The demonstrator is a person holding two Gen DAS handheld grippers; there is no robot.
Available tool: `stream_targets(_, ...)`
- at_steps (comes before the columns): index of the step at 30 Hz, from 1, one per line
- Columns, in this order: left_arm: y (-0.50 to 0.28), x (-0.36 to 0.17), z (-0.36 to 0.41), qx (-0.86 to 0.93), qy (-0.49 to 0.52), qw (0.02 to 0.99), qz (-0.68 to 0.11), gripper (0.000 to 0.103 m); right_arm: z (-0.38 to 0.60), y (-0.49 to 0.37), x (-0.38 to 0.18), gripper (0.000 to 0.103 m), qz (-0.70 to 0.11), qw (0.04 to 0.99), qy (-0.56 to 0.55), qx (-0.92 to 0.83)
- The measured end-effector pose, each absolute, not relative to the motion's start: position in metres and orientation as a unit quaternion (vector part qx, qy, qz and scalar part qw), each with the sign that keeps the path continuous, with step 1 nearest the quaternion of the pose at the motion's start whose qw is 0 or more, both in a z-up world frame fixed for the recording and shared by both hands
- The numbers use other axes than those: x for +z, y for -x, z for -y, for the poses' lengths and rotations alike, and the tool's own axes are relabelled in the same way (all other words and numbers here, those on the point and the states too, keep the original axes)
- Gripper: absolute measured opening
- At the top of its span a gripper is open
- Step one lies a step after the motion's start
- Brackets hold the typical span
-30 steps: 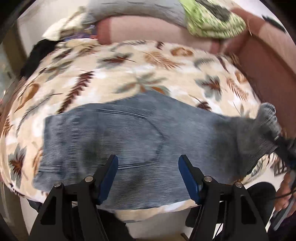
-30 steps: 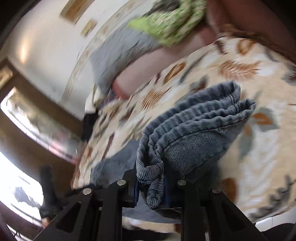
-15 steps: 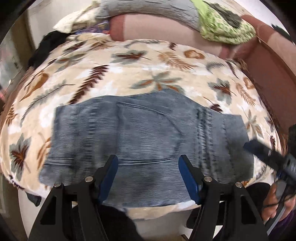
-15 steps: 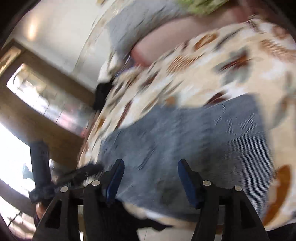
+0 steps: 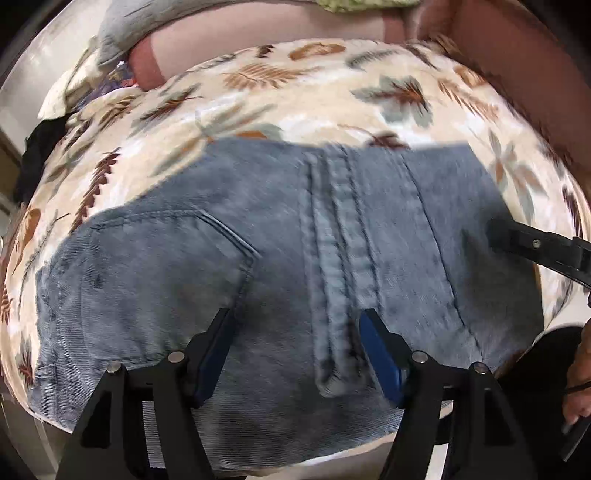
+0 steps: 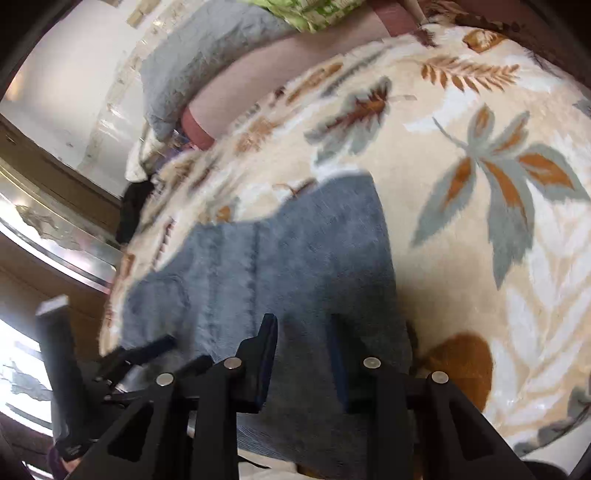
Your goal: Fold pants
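Note:
Folded blue-grey corduroy pants lie flat on a leaf-patterned cream blanket; a back pocket and the centre seam show. My left gripper is open, low over the near edge of the pants beside the seam, holding nothing. My right gripper is open, jaws narrower than before, low over the right end of the pants, empty. The right gripper's finger also shows at the right of the left wrist view. The left gripper shows at the lower left of the right wrist view.
A grey cushion and a green patterned cloth lie on the pink sofa back behind the blanket. A dark garment sits at the far left. A brown sofa arm rises on the right.
The right gripper let go of the bunched pant leg, which now lies flat on the pants. Both grippers moved closer to the fabric; the right jaws narrowed.

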State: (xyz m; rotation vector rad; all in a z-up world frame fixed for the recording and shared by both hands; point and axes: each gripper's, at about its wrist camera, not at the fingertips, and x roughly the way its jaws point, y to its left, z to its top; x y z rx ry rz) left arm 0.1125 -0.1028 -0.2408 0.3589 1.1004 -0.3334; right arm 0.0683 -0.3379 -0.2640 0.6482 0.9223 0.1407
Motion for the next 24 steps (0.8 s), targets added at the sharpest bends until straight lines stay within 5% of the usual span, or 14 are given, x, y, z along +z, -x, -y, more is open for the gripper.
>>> stream_targets(11,-0.148,-0.203,0.038,-0.09,-0.119,0.85,-0.505,0.072,0.324,-0.153,-0.273,0.035,-0.469,0.844,-0.26,0.033)
stream_targets(24,-0.104,-0.168,-0.203,0.092,0.021,0.86,-0.502,0.073,0.241,-0.09,-0.237,0.041,-0.459,0.847,-0.224,0.147)
